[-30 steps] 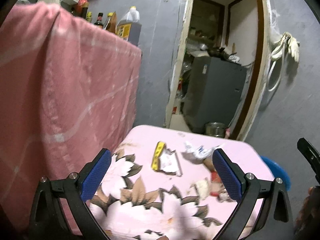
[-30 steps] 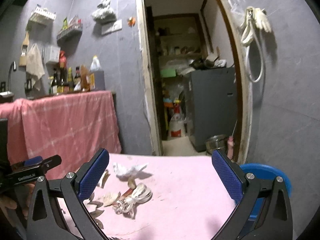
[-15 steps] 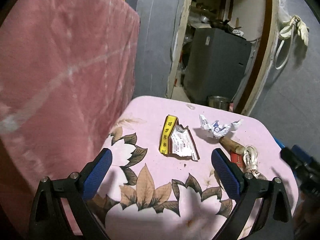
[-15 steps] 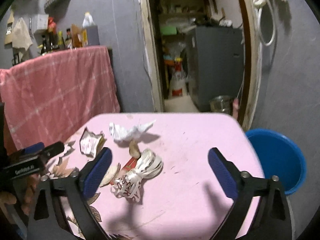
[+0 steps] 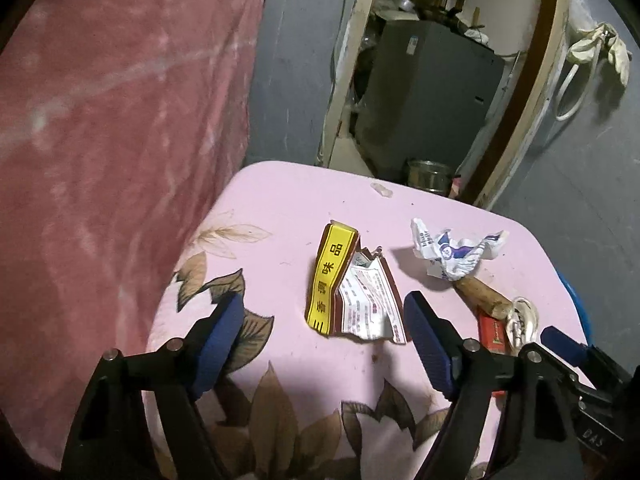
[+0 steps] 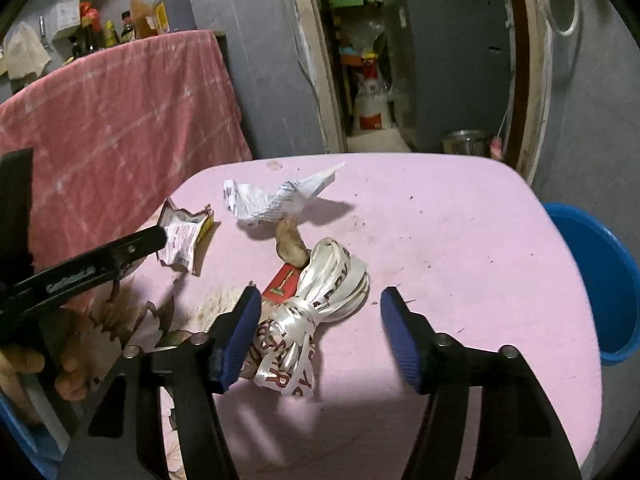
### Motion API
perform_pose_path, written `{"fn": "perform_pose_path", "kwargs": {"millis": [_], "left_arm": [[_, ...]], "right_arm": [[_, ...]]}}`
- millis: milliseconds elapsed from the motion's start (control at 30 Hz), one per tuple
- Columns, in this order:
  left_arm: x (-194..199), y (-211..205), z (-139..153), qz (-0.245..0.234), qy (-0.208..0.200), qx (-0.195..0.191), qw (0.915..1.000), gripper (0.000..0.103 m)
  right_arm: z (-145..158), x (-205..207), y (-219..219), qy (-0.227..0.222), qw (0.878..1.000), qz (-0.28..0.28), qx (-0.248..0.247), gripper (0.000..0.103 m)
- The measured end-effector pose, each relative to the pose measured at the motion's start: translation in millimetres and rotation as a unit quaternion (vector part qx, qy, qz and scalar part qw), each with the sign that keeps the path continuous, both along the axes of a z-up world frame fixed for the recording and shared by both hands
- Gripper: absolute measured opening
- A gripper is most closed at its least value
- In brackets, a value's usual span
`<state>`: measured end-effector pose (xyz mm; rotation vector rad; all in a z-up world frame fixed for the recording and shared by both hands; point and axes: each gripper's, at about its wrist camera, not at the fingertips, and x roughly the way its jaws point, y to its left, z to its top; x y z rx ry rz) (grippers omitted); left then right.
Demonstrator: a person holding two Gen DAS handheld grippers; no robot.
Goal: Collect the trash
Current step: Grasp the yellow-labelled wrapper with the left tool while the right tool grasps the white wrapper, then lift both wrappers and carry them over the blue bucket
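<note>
Trash lies on a pink flower-print table (image 5: 280, 208) (image 6: 460, 240). A torn packet with a yellow strip (image 5: 352, 292) (image 6: 184, 236) lies just ahead of my left gripper (image 5: 324, 332), its near end between the closing jaws, pads clear of it. A white printed ribbon bundle (image 6: 320, 300) (image 5: 520, 320) lies between the closing jaws of my right gripper (image 6: 320, 312), not pinched. A small red box (image 6: 282, 284), a brown stub (image 6: 292, 244) and crumpled white paper (image 6: 272, 200) (image 5: 456, 252) lie beyond it.
A blue basin (image 6: 596, 280) sits below the table's right edge. A pink cloth-draped counter (image 5: 120, 120) with bottles (image 6: 172, 8) stands at the left. Behind is a doorway with a grey cabinet (image 5: 432, 92) and a metal pot (image 5: 428, 172). A hand (image 6: 40, 368) holds the left gripper (image 6: 136, 248).
Both grippers have come down and tipped toward the table, closer to the trash. Both pairs of jaws have narrowed, the right more than the left.
</note>
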<state>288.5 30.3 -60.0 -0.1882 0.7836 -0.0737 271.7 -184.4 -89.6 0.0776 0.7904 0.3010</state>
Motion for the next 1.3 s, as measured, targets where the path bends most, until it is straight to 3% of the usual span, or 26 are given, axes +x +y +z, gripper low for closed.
{"fn": "perform_pose_path", "kwargs": {"millis": [167,467,933,1300], "left_arm": [[17,2,-1,-0.009,0.012,-0.016,0.9998,0.066],[30,3,-2,-0.019,0.027,-0.045,0.9984,0.035],[-6,1,9,-0.008,-0.005,-0.051,0.9986,0.022],[-56,-33,24,-0.014,-0.075,-0.043,0.9962,0.022]], "right_arm": [[-6,5,-3,0.019,1.000,0.009,0.017,0.051],[-10,8,-2,0.037,0.998,0.030,0.050,0.033],[-5,-2,-7,0.027,0.997,0.036,0.068,0.017],[20,-36,-28,-0.051,0.995,0.026,0.087,0.016]]}}
